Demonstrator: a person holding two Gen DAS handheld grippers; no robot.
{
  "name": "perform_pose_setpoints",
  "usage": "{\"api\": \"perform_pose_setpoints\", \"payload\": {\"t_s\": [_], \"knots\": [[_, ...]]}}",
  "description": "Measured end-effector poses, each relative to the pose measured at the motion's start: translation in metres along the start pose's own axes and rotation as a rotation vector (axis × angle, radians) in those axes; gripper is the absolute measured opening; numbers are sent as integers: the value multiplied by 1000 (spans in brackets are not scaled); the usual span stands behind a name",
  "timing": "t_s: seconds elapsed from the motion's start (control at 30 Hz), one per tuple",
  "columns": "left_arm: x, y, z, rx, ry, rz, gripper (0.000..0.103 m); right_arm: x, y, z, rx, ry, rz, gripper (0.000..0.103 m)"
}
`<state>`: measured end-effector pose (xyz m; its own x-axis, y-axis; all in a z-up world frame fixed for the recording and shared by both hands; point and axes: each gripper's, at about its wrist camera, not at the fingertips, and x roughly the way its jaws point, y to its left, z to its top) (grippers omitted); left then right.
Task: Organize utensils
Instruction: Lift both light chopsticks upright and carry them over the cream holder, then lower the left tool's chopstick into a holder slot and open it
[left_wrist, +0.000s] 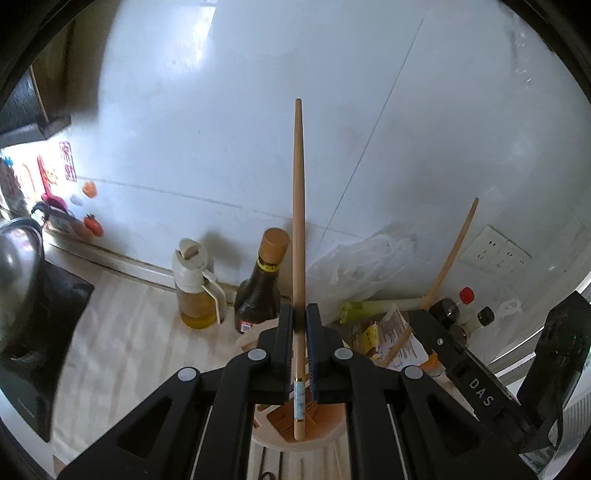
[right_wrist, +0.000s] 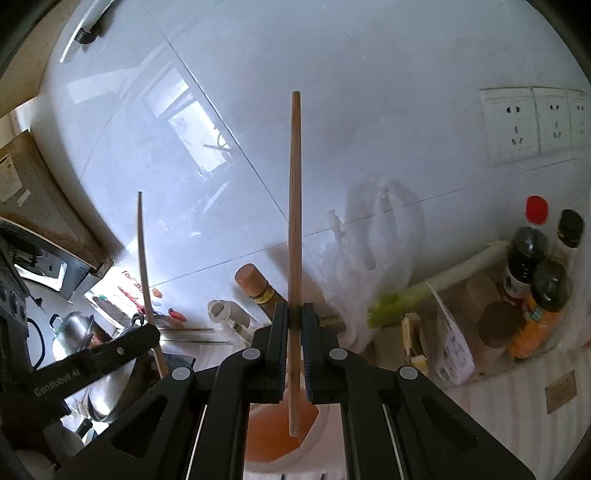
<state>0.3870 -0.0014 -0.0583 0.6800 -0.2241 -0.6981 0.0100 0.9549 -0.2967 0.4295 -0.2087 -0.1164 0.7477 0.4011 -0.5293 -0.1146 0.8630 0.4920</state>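
Clamped between the pads of the left tool (left_wrist: 300, 317) is a pale wooden chopstick (left_wrist: 298, 229) with a patterned band near its thick end, standing nearly upright along the view; the jaws are all but closed on it, gripping its lower part. Its butt hangs just over a round, cream-rimmed utensil holder (left_wrist: 314, 441) with slotted compartments, which sits on the bench (left_wrist: 122, 332) directly below the tool.

From the right wrist, the right tool (right_wrist: 294, 319) is pinched just as tightly on a second, plainer chopstick (right_wrist: 294, 229), its lower end likewise poised above a round holder with an orange-brown floor (right_wrist: 273, 432). Each view also catches the other tool at its edge with its own stick raised, so both hands are working side by side over the same spot.

As for progress: two chopsticks are in hand and lifted, neither yet let go. Whether they are about to be dropped into a compartment or have only just been drawn out, I cannot say from this; the holder's inside is mostly hidden behind the jaws, and it may hold little else. What looks left is to settle each stick into a slot and release it.

Behind stand an oil dispenser (left_wrist: 194, 280), a dark sauce bottle (left_wrist: 260, 284), a crumpled plastic bag (left_wrist: 365, 262) and a leek (left_wrist: 380, 307) against the tiled wall.
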Motion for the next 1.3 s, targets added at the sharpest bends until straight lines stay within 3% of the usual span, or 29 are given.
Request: {"api": "perform_pose_setpoints", "payload": {"t_s": [0.17, 0.67, 0.8, 1.07, 1.1, 1.2, 1.27, 1.3], "knots": [[14, -4, -12, 15, 24, 1, 4, 17, -6, -15, -35, 0, 15, 7], [35, -2, -27, 30, 22, -24, 5, 2, -10, -45, -69, 8, 47, 7], [35, 0, -32, 28, 29, -45, 5, -3, -8, -49, -83, 13, 58, 7], [21, 0, -38, 35, 38, -18, 10, -9, -9, -57, -83, 69, 102, 8], [17, 0, -37, 32, 35, -3, 21, -10, -10, -57, -81, 76, 113, 8], [-2, 3, -34, 18, -16, 28, 79, -17, -10, -57, -80, 94, 118, 10], [-17, 7, -33, 6, -58, 53, 86, -24, -9, -55, -80, 95, 128, 17], [-22, 8, -32, 9, -69, 71, 88, -29, -9, -55, -80, 92, 126, 26]]}}
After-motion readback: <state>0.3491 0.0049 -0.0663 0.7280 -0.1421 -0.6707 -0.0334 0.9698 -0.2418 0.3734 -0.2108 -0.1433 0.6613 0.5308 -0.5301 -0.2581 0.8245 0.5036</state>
